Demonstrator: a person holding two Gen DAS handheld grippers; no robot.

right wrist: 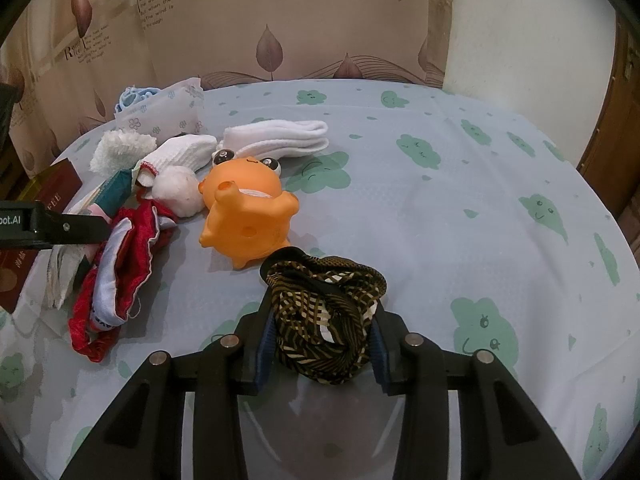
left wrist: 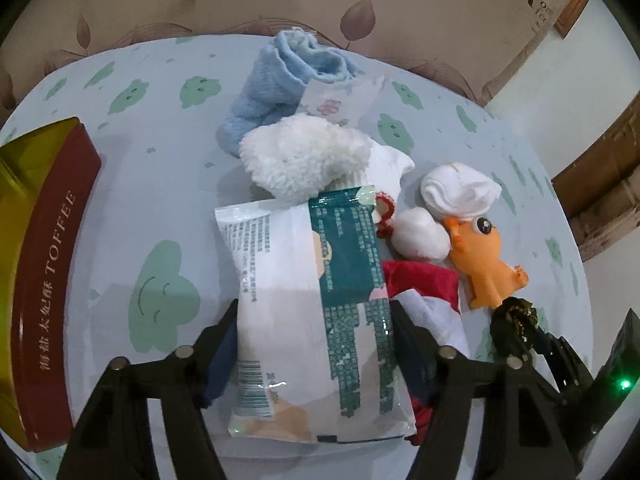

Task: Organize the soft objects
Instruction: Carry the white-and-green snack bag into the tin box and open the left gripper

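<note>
My left gripper (left wrist: 314, 316) is shut on a white and teal tissue pack (left wrist: 308, 300), held over the pile. Past it lie a fluffy white cloth (left wrist: 304, 156), a blue towel (left wrist: 276, 80) and a flowered pad packet (left wrist: 340, 100). A red and white cloth (left wrist: 428, 284), a white ball (left wrist: 420, 236), white socks (left wrist: 460, 192) and an orange rubber toy (left wrist: 480, 256) lie to the right. My right gripper (right wrist: 324, 332) is shut on a black and gold patterned cloth (right wrist: 324, 312), just in front of the orange toy (right wrist: 244, 216). The red cloth (right wrist: 120, 256) lies to its left.
A red and gold toffee box (left wrist: 44, 264) stands at the table's left edge. The table has a pale blue cover with green clouds (right wrist: 460, 220), and its right half holds nothing. A leaf-patterned wall (right wrist: 280, 20) runs behind. Folded white socks (right wrist: 280, 136) lie behind the toy.
</note>
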